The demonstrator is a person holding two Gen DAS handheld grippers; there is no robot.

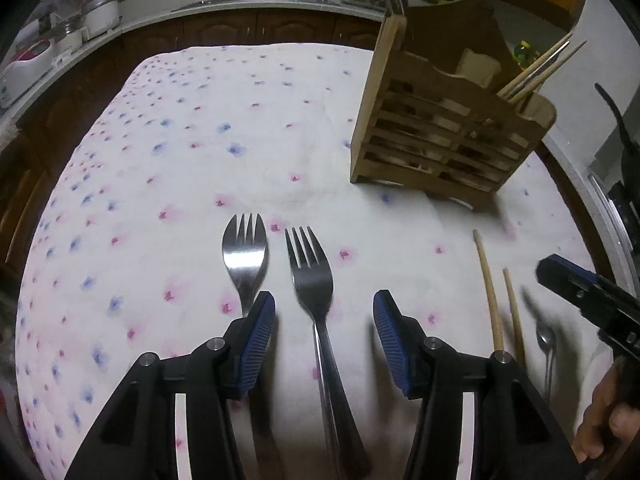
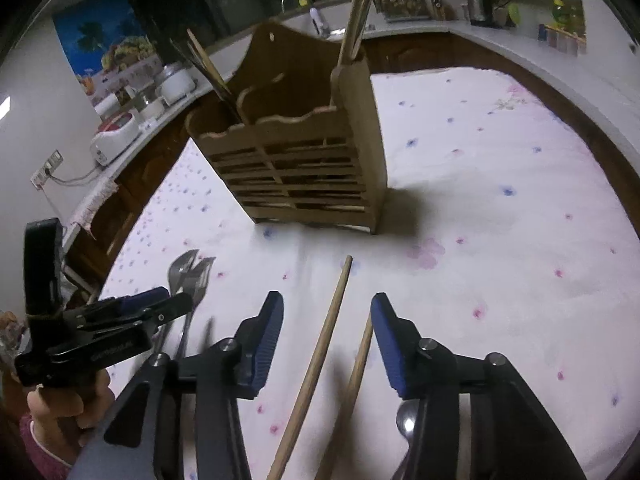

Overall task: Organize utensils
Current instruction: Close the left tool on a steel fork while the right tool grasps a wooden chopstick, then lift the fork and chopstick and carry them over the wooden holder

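While claws (image 1: 324, 320) gape, steel fork (image 1: 310, 276), slatted wooden caddy (image 1: 440, 136)

forks (image 1: 310, 280), chopsticks (image 1: 490, 292) flat, wooden caddy (image 1: 444, 144) upright

Floral cloth (image 1: 200, 152) spread over the table, wooden cabinets (image 1: 224, 30) and a pale counter (image 2: 500, 40) behind, with a rice cooker (image 2: 176, 82), kettle (image 2: 480, 6), poster (image 2: 104, 46) and wall socket (image 2: 47, 168).
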